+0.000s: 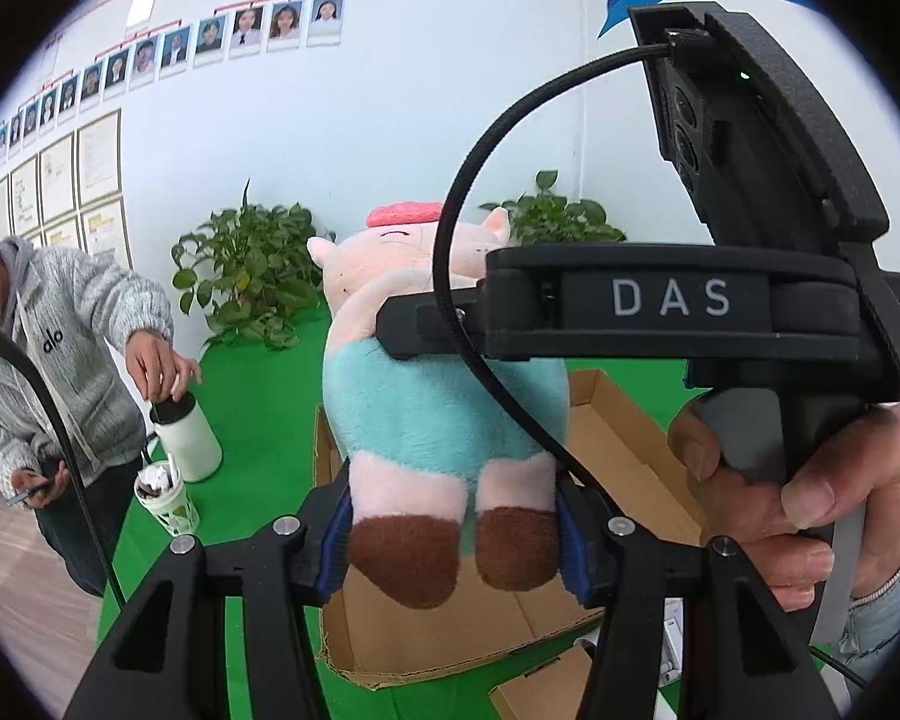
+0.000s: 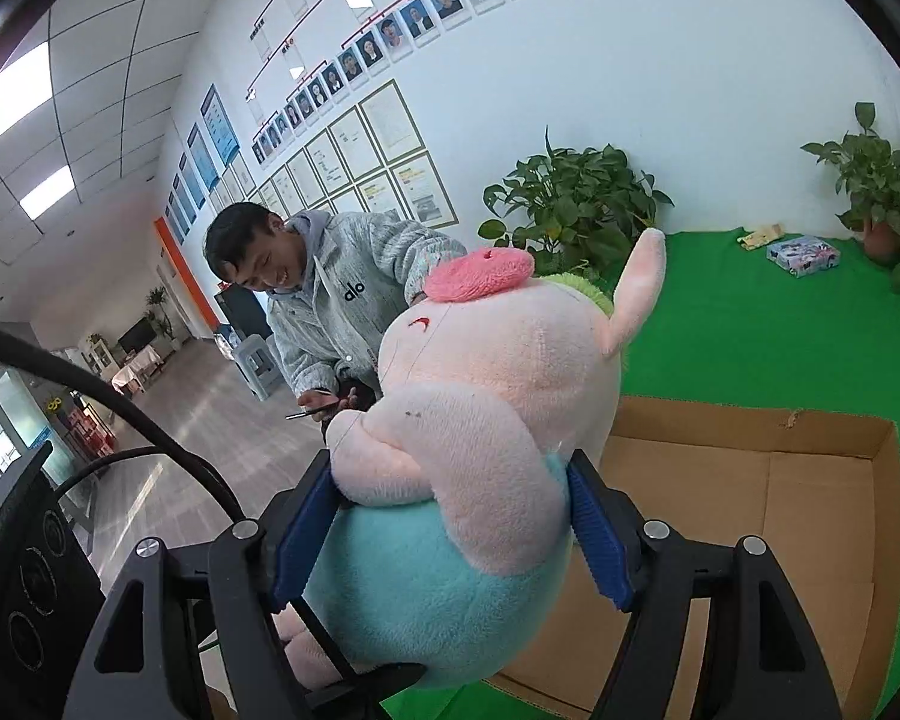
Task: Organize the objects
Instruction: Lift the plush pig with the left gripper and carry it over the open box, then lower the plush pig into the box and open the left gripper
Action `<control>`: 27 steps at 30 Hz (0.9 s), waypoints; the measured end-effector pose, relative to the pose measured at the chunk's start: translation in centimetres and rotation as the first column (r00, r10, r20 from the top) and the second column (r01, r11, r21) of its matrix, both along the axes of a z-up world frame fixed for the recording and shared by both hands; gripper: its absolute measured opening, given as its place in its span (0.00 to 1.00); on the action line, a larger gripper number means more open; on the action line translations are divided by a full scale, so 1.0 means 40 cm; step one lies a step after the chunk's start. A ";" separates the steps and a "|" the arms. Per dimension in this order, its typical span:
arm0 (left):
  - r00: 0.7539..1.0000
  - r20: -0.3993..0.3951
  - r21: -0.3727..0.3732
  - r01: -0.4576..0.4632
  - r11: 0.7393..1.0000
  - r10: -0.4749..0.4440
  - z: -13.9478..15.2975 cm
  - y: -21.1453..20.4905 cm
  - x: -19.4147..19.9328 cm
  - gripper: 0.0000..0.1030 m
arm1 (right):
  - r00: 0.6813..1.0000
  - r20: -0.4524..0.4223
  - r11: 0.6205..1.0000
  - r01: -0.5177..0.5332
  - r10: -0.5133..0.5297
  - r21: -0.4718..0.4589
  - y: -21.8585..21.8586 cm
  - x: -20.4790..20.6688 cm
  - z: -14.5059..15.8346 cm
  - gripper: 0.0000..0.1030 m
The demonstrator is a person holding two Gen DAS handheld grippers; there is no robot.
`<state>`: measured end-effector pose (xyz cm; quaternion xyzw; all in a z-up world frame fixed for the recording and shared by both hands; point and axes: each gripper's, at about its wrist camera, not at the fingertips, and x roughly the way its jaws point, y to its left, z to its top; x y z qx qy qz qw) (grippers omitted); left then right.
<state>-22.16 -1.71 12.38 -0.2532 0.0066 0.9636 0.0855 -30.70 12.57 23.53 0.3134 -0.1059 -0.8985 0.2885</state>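
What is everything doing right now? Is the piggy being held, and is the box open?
Plush pig: held up over the box.
Left tool: shut on its legs.
Right tool: shut on its body.
Cardboard box: open, looks empty.
White bottle: upright, bystander's hand on its lid.

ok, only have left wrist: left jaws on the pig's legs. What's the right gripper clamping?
Observer: The right gripper pinches the plush pig at its teal body, blue pads just under its arm.
Operator: Box below clear?
Observer: The cardboard box floor beside the pig is bare; the pig hides the rest.
Operator: Anything else on the cloth?
Observer: A printed box lies on the green cloth near a potted plant.
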 end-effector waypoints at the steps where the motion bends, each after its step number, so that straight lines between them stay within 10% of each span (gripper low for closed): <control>1: 1.000 0.012 0.001 -0.004 1.000 0.004 -0.014 -0.006 -0.010 0.52 | 1.000 0.013 1.000 -0.002 0.002 0.001 -0.011 -0.018 -0.025 0.69; 19: 0.929 0.342 -0.011 -0.149 0.989 0.144 -0.361 -0.055 -0.123 0.51 | 0.903 0.414 0.992 -0.088 0.117 -0.088 -0.104 -0.252 -0.629 0.69; 27: 0.920 0.367 0.009 -0.153 0.988 0.140 -0.385 -0.059 -0.083 0.55 | 0.901 0.418 0.993 -0.104 0.115 -0.050 -0.124 -0.254 -0.716 0.71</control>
